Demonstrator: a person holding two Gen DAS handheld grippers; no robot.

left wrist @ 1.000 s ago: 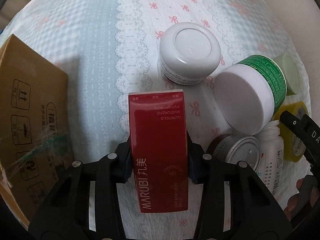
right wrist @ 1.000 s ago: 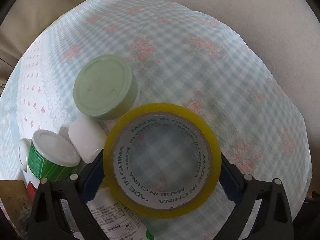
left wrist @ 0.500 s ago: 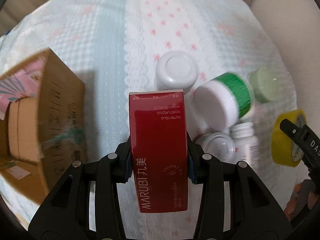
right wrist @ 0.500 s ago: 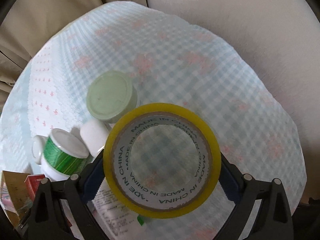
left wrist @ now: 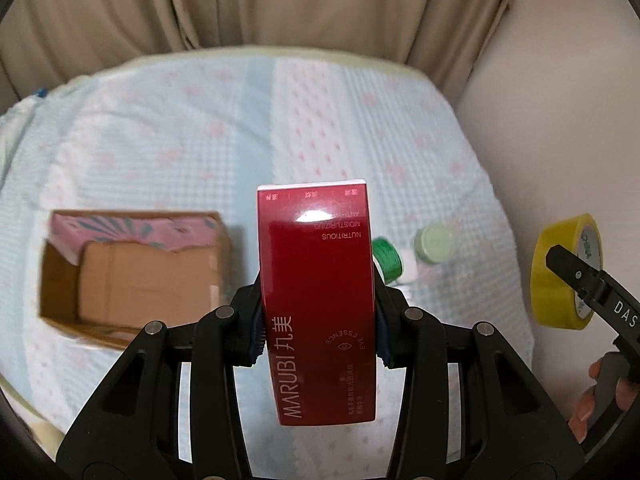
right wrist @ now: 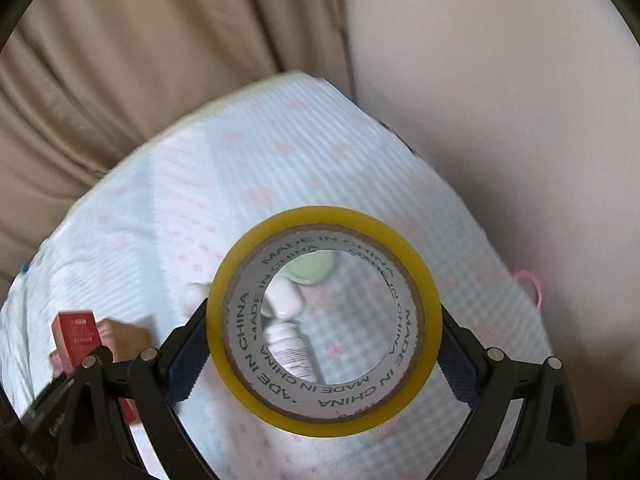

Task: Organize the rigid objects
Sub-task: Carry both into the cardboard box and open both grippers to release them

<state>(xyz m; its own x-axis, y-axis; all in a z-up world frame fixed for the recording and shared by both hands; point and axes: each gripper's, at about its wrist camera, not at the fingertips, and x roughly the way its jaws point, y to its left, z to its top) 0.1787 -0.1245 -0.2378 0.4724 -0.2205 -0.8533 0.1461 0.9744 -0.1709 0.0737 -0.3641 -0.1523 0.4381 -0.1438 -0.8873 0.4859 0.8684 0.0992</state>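
My left gripper (left wrist: 318, 320) is shut on a red MARUBI box (left wrist: 316, 280) and holds it high above the bed. My right gripper (right wrist: 324, 340) is shut on a yellow tape roll (right wrist: 324, 320), also lifted; the roll also shows at the right of the left wrist view (left wrist: 564, 272). An open cardboard box (left wrist: 132, 272) with a pink item inside sits on the bed to the left. A green-banded jar (left wrist: 386, 260), a pale green-lidded jar (left wrist: 434, 244) and a white bottle (right wrist: 290, 344) remain on the bed.
The bed has a light blue and pink patterned cover (left wrist: 200, 140). Beige curtains (left wrist: 240, 4) hang behind it and a cream wall (left wrist: 560, 100) stands at the right. A pink loop (right wrist: 530, 284) lies at the bed's right edge.
Both grippers have risen well above the bed with their objects; the jars and bottle look much smaller. The left view has tilted up, showing the cardboard box's open top and the curtains.
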